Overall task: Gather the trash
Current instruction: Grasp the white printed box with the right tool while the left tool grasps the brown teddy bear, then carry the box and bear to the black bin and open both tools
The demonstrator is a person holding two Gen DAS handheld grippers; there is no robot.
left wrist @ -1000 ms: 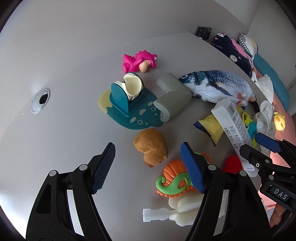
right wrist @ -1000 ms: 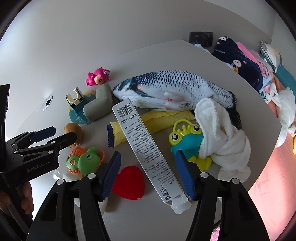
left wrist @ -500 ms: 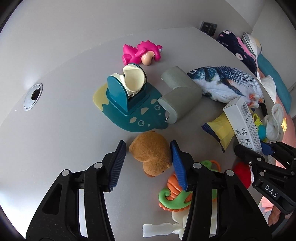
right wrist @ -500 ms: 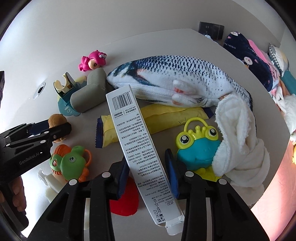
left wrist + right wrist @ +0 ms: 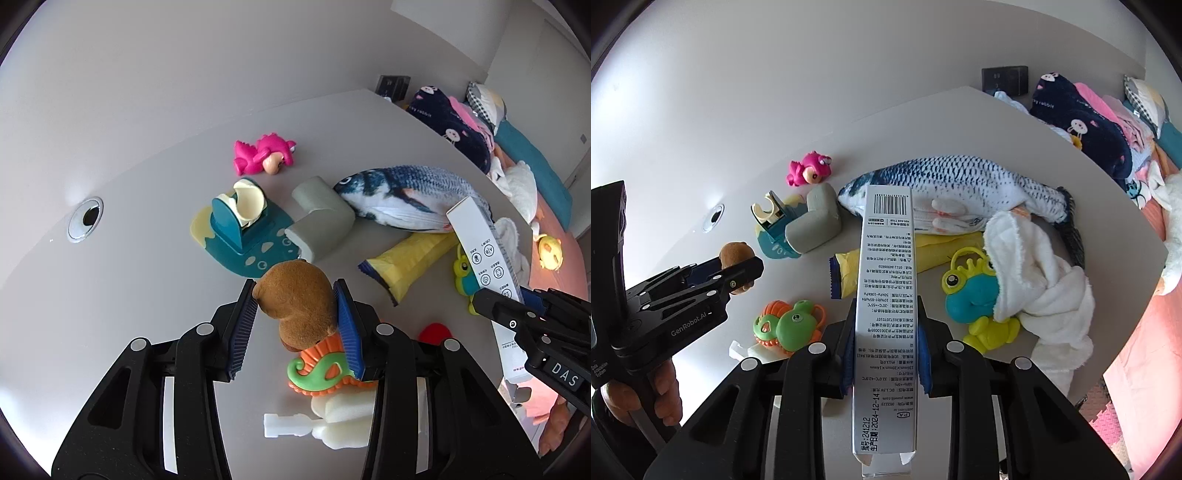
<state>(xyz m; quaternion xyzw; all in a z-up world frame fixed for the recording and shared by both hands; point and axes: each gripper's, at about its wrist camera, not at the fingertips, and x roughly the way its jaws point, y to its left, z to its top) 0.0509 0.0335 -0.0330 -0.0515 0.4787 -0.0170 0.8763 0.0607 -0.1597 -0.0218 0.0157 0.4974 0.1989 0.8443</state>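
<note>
Left wrist view: the left gripper (image 5: 295,314) clamps a brown plush (image 5: 297,306). The right gripper (image 5: 885,332) pinches a white box (image 5: 886,295) above the table (image 5: 960,122).

My white table (image 5: 129,295) carries a plush fish (image 5: 402,195), pink dinosaur (image 5: 264,157), yellow wrapper (image 5: 406,258) and frog toy (image 5: 971,291) mid-frame.

Brown plush toy (image 5: 297,301), white printed carton (image 5: 885,295) with black barcode, blue-scaled fish (image 5: 955,181), pink dinosaur (image 5: 264,155).
</note>
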